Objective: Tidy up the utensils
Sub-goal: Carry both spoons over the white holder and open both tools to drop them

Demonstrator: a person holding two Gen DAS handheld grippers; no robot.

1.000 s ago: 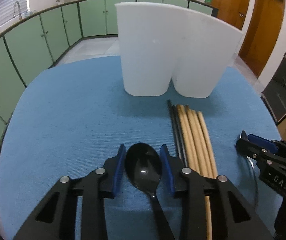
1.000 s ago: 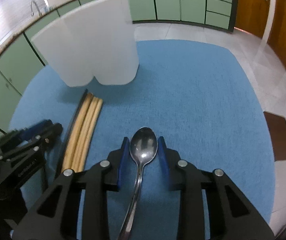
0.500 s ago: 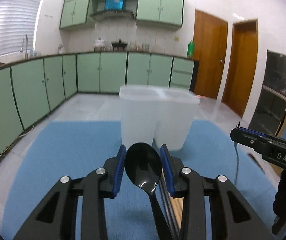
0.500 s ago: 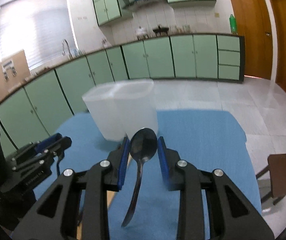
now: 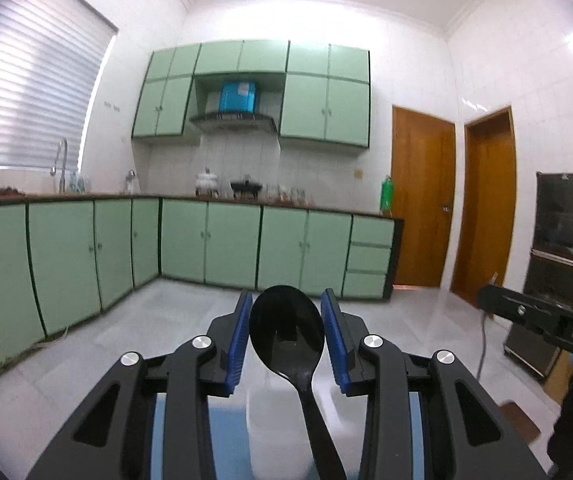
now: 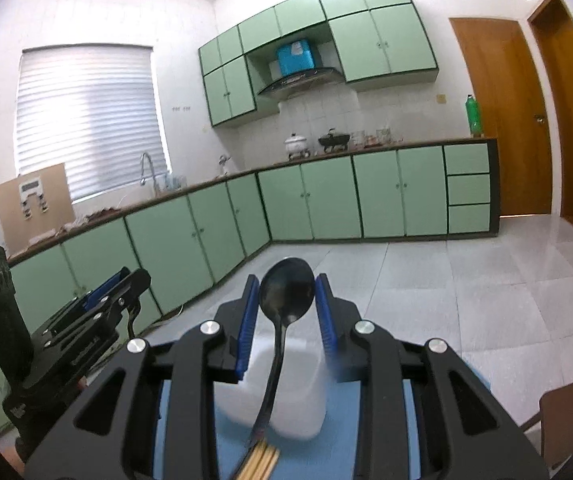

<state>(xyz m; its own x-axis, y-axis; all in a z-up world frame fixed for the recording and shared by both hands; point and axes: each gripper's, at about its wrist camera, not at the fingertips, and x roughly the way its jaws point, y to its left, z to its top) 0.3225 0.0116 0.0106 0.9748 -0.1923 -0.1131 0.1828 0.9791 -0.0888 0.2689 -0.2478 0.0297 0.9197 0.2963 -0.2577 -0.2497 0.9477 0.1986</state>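
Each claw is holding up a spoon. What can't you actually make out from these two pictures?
- White holder, right view: openings hidden by the right gripper and metal spoon.
- Chopsticks, right view: cut off by the bottom edge.
- Black spoon handle, left view: end cut off below the left gripper.

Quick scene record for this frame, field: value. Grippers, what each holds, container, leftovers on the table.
left gripper: shut on black spoon, bowl end forward
right gripper: shut on metal spoon, handle hanging down
height: both lifted, cameras facing the kitchen
white container: on blue table mat, below the fingers
chopsticks: on the mat, near the container
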